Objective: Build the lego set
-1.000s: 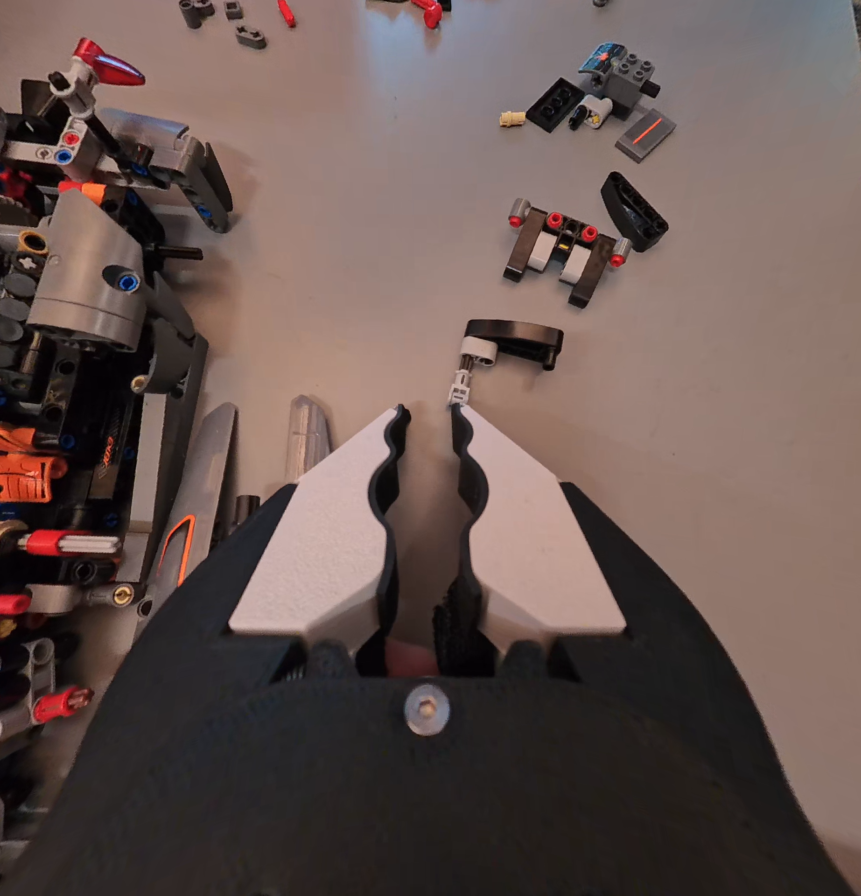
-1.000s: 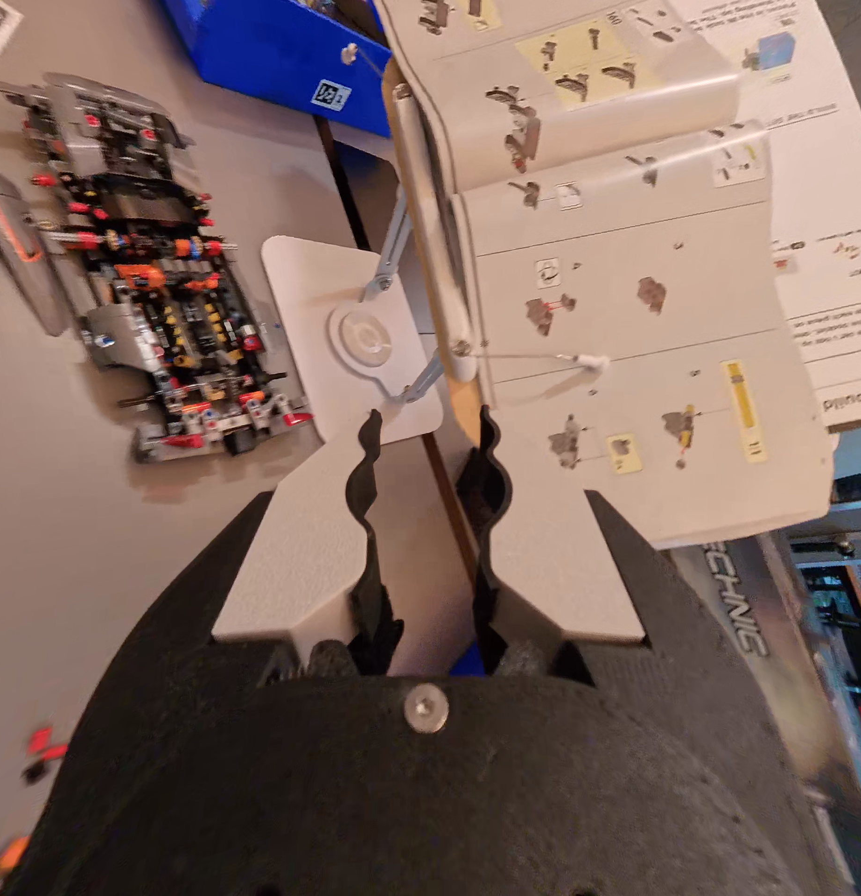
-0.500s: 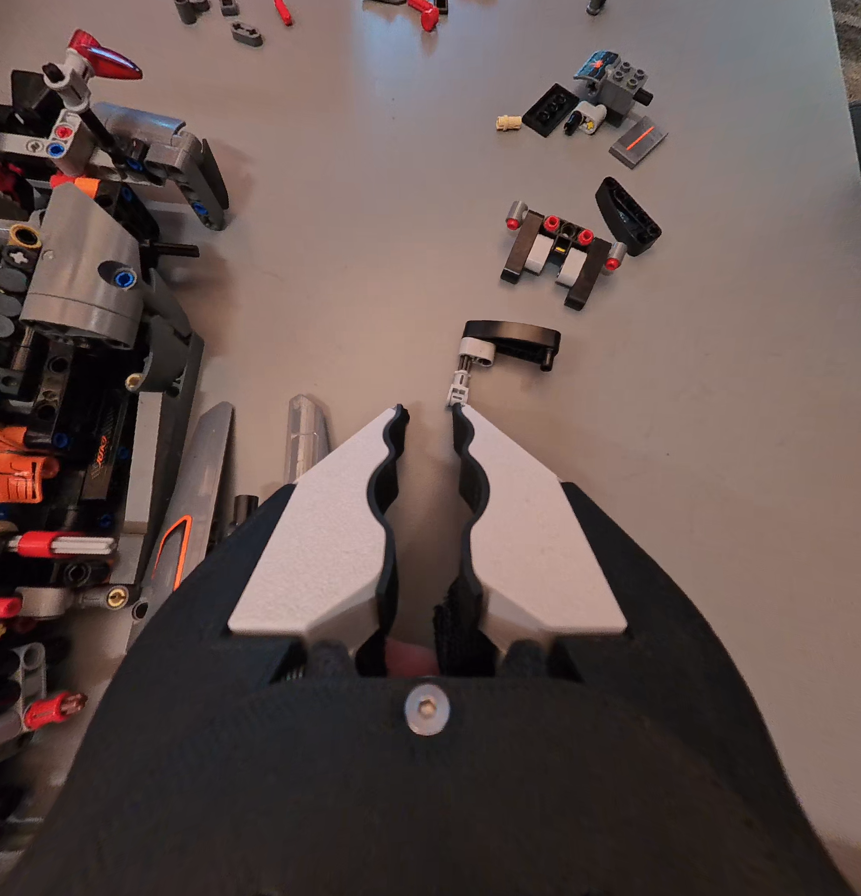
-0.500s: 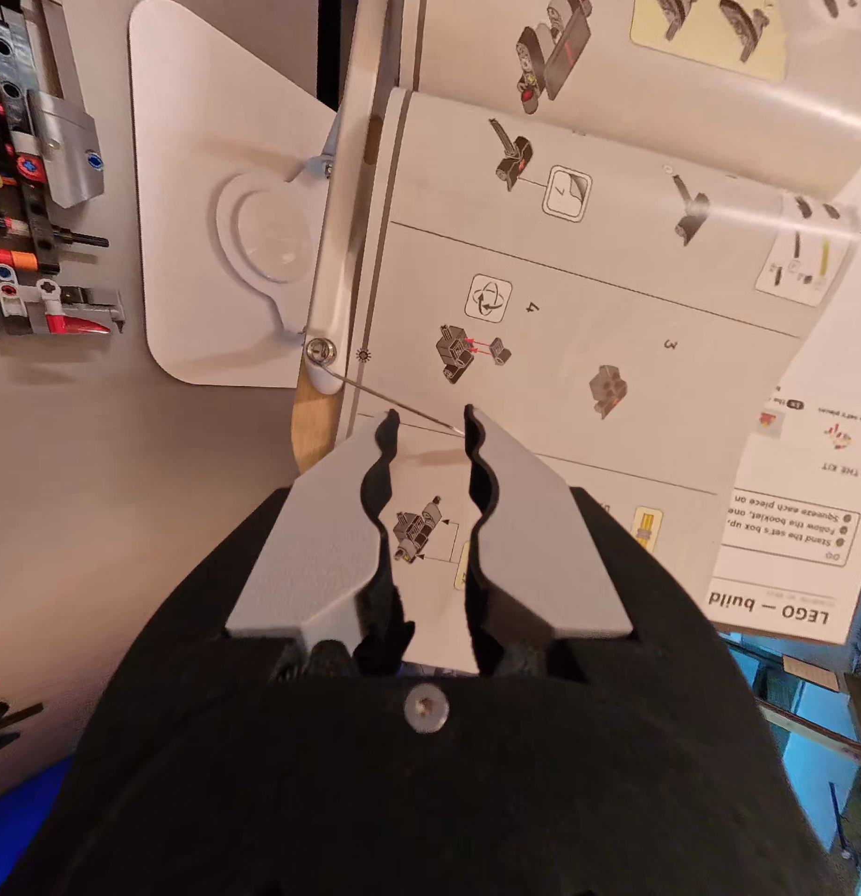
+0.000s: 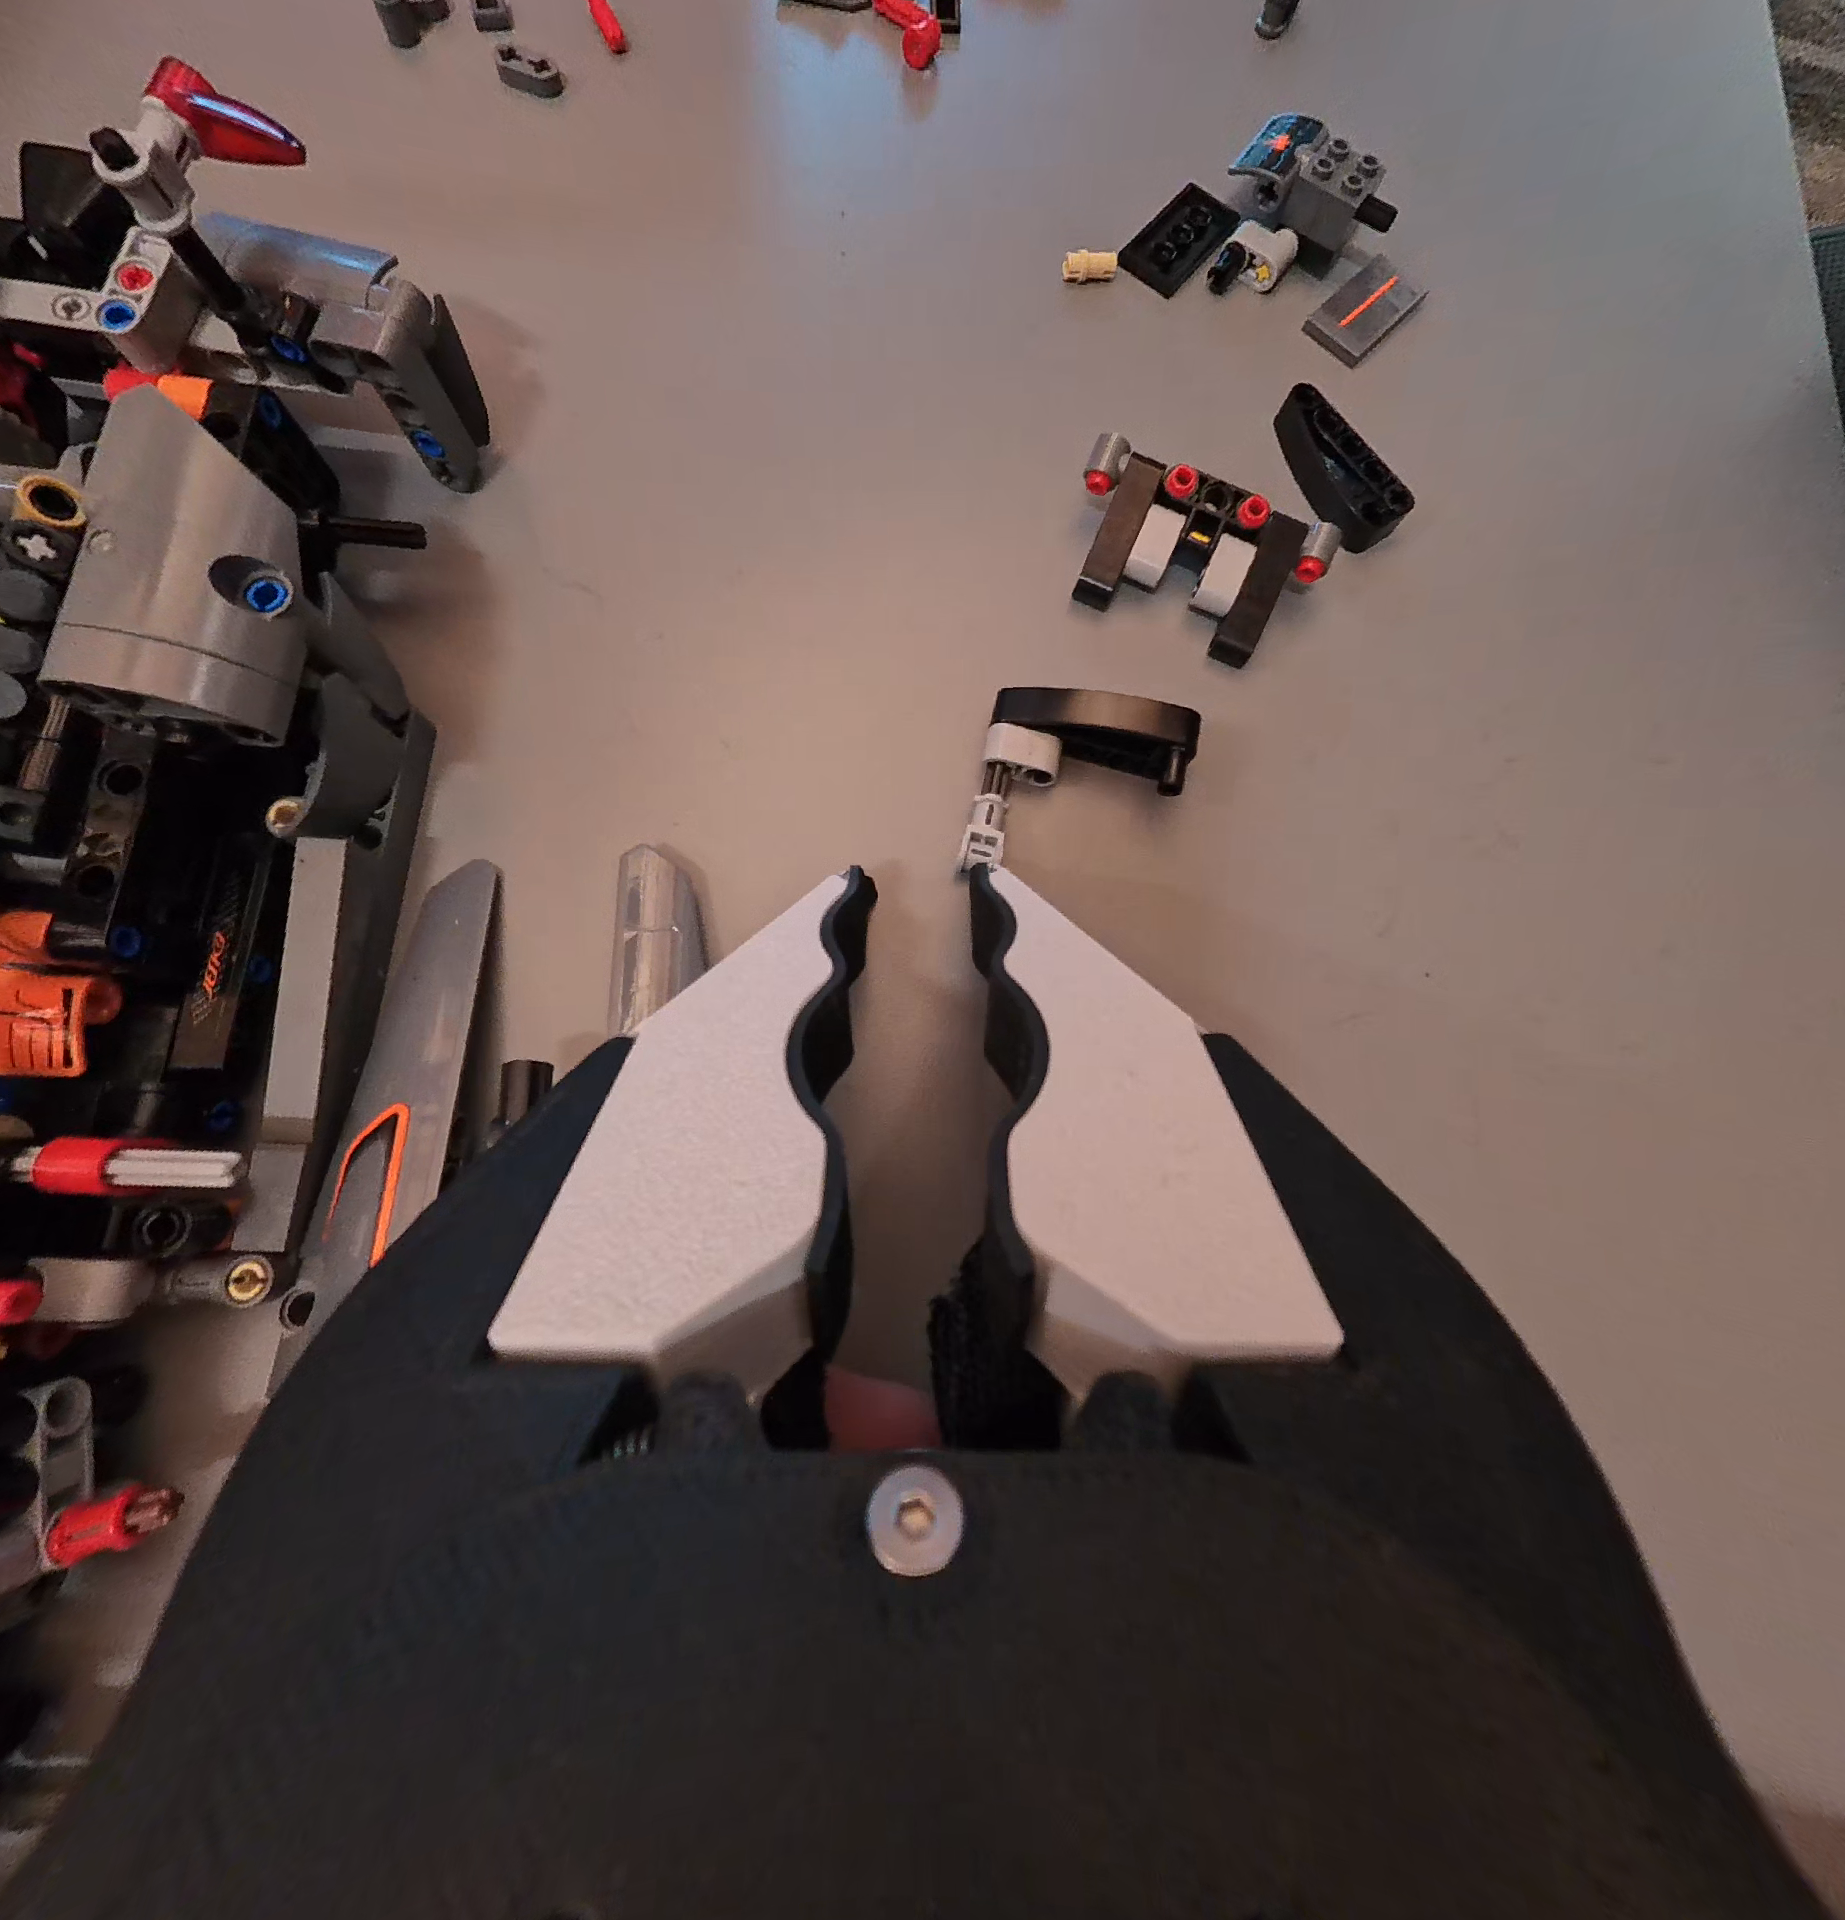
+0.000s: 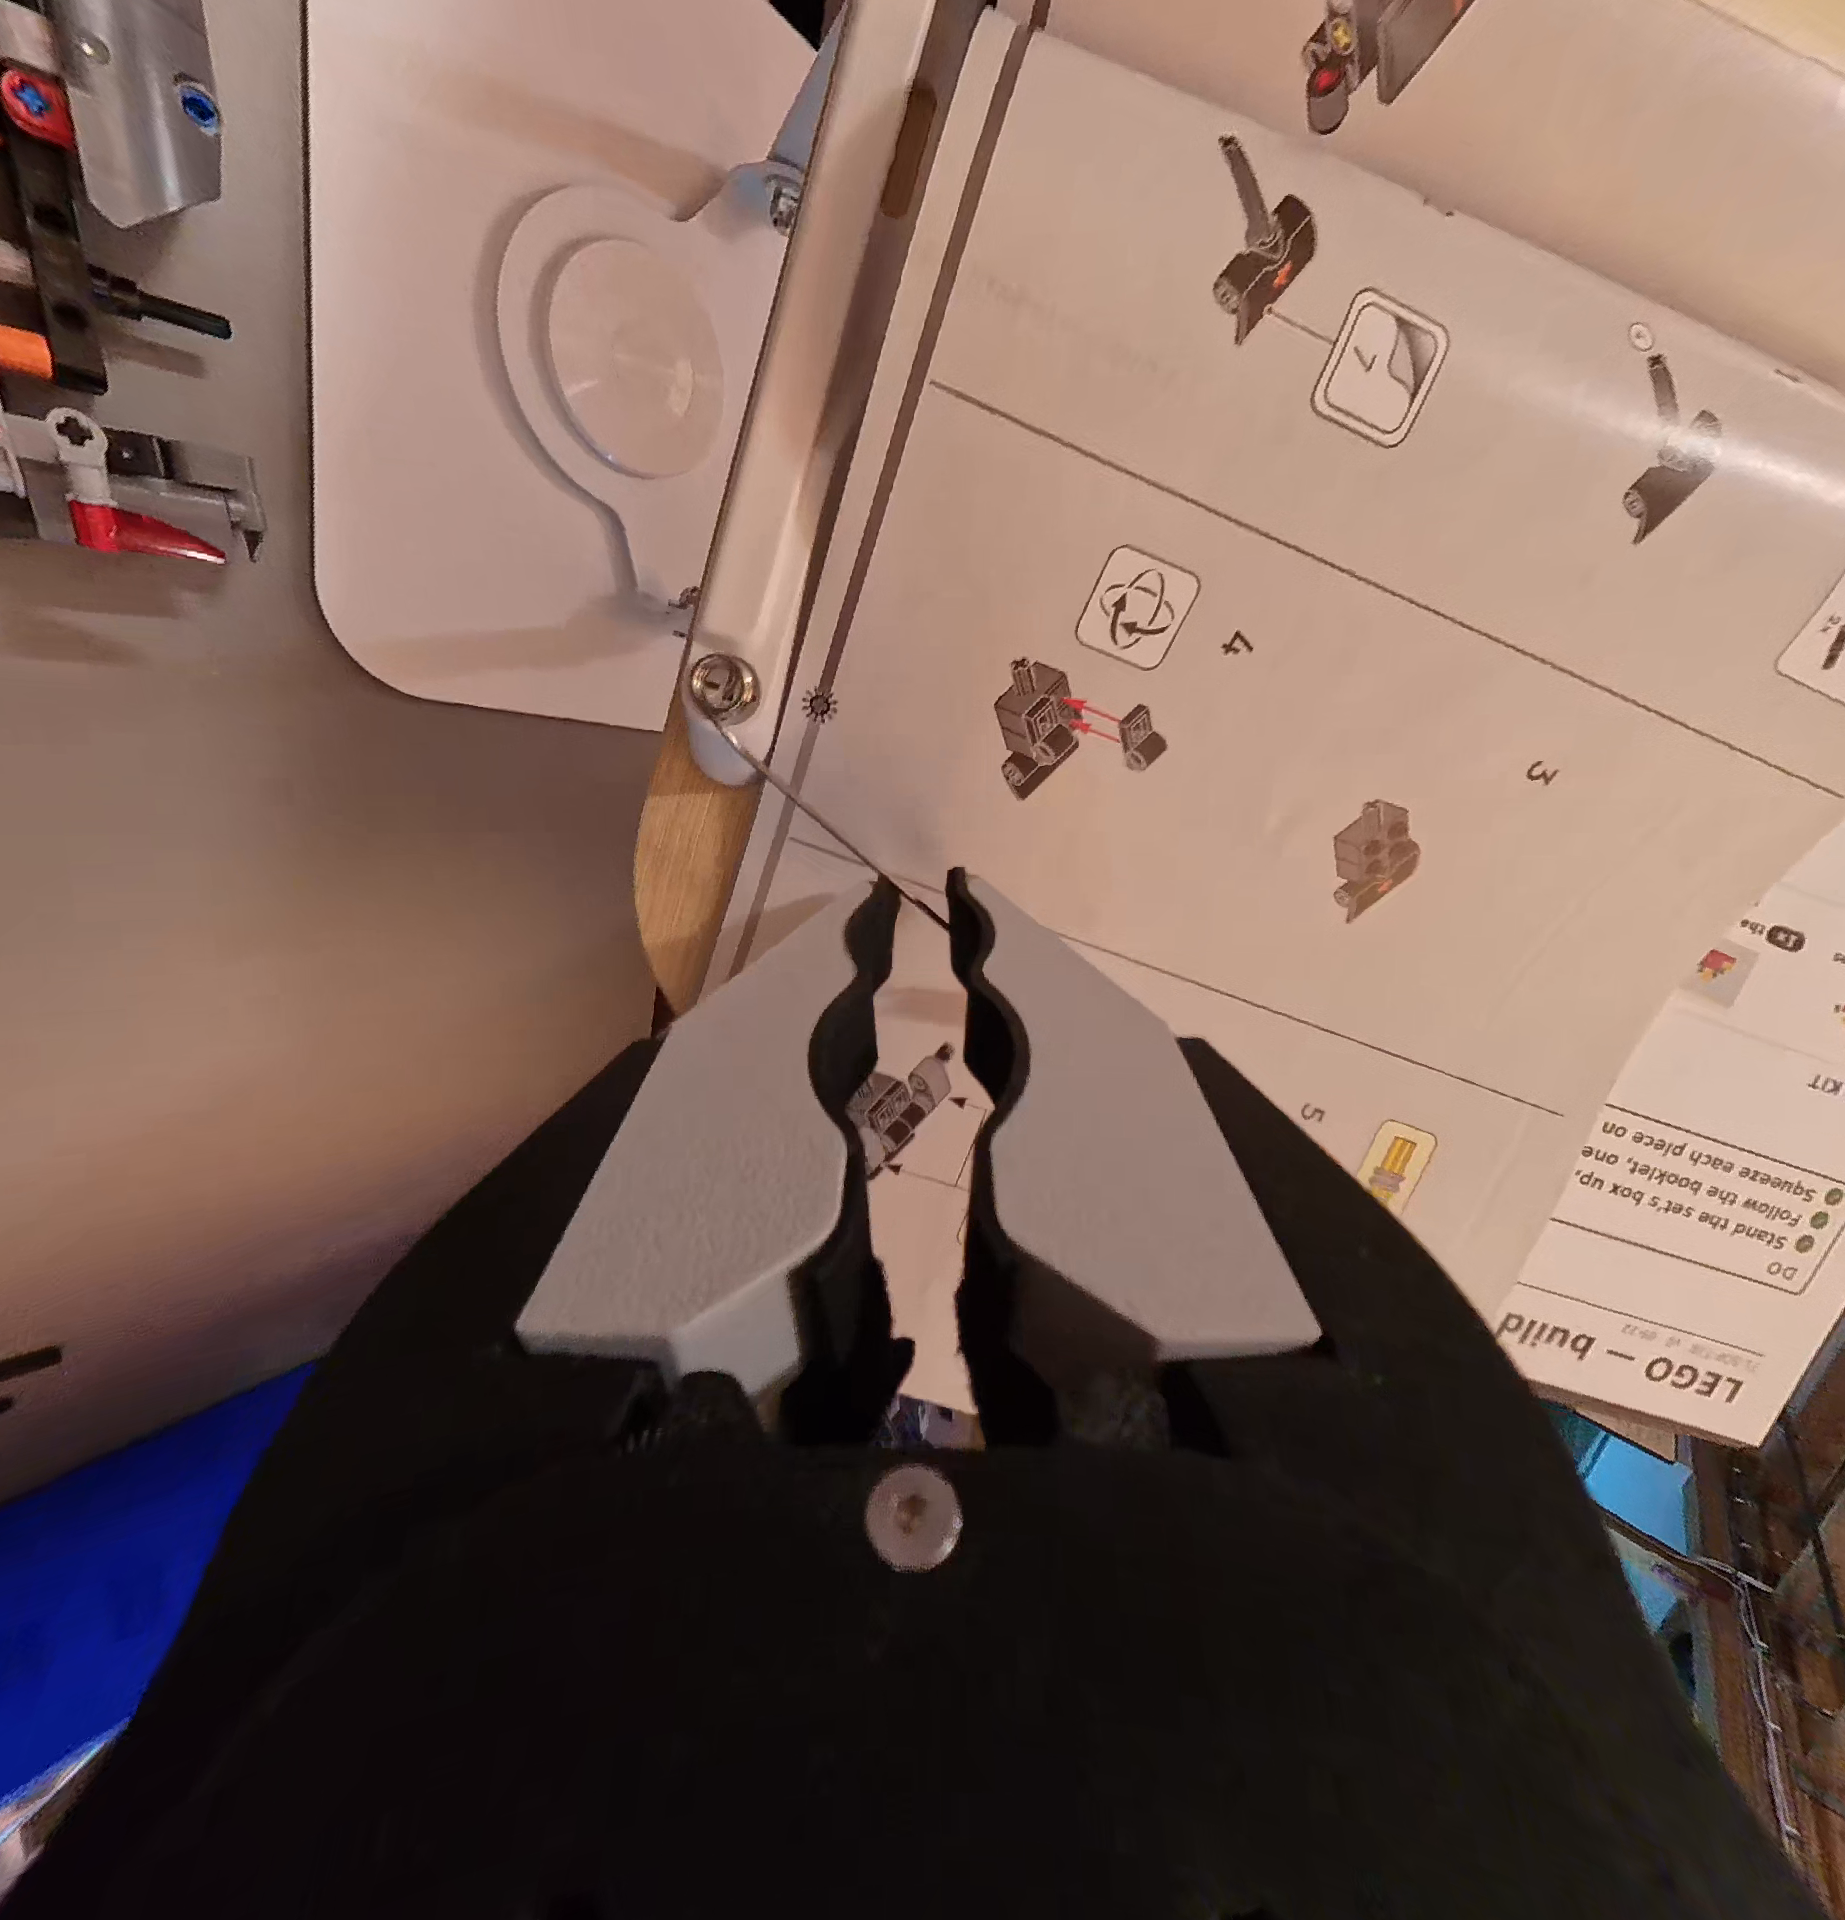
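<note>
Grey bench [image 5: 752, 436] carries the half-built model [image 5: 159, 727] at nine o'clock, while the left gripper [image 5: 918, 883] idles narrowly open and the right gripper [image 6: 913, 883], narrowly open over the booklet [image 6: 1313, 623], likely needs to pinch a page.

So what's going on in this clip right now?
A person is partway through a Lego build with two handheld grippers. The left gripper hangs open and empty over the grey table, its tips just short of a small black and grey sub-assembly; the half-built car model lies to its left. The right gripper is at the instruction booklet on its stand, fingers narrowly apart around the thin wire page holder, gripping nothing.
</note>
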